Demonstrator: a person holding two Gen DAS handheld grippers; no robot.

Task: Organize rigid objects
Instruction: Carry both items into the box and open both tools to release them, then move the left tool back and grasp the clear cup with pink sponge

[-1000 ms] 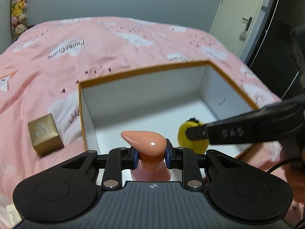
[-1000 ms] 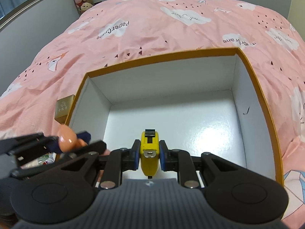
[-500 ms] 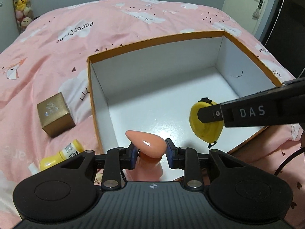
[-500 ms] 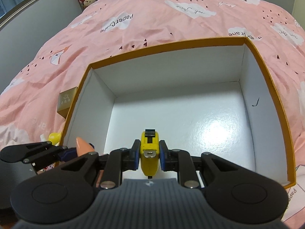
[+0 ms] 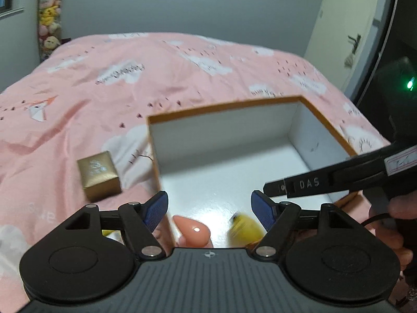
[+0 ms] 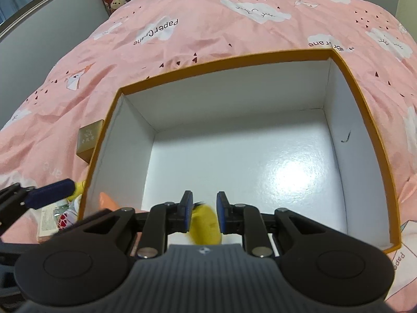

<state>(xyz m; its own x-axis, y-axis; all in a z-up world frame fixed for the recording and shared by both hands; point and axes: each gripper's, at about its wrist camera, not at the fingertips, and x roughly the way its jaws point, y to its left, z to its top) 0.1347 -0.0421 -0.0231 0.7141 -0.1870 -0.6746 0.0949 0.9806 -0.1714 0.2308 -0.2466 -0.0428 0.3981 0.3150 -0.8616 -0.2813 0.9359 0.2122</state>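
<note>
A bed covered by a pink quilt (image 6: 182, 44) printed with white clouds is seen. An open box (image 6: 346, 65) with an orange rim and white inside is set on it. A small gold cube (image 5: 100, 175) is laid just beside the box's left wall.

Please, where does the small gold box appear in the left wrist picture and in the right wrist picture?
Left wrist: the small gold box lies on the pink bedcover, left of centre, outside the big box's left wall.
Right wrist: it sits at the left edge, partly hidden behind that wall.
Shared landmark: the orange rim of the big box.
</note>
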